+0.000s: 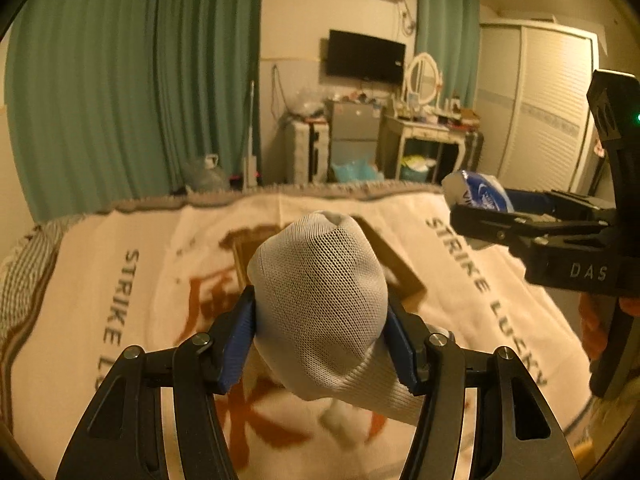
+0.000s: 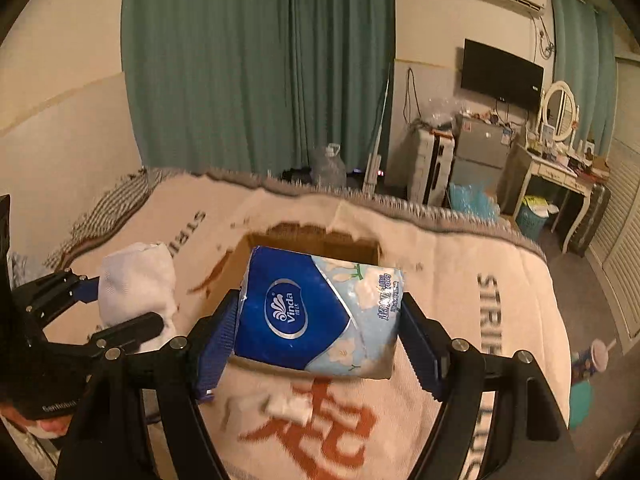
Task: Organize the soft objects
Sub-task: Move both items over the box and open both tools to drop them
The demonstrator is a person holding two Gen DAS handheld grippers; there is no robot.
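Note:
My left gripper [image 1: 320, 320] is shut on a rolled white mesh sock bundle [image 1: 320, 288], its blue pads pressing both sides, held above the bed. My right gripper [image 2: 320, 312] is shut on a blue and floral Vinda tissue pack [image 2: 316, 312], hanging over an open cardboard box [image 2: 312, 240] that sits on the blanket. In the left wrist view the right gripper [image 1: 476, 200] with the tissue pack [image 1: 476, 190] is at the right, and the box [image 1: 404, 276] is mostly hidden behind the sock. The right wrist view shows the left gripper [image 2: 128, 300] and sock [image 2: 136, 280] at the left.
A cream blanket [image 2: 460, 280] with orange characters and "STRIKE LUCKY" lettering covers the bed. A small white soft item [image 2: 290, 404] lies on it near me. Green curtains [image 2: 256, 60], a small fridge [image 2: 480, 148], a dressing table [image 2: 560, 172] and a wardrobe [image 1: 548, 108] stand beyond the bed.

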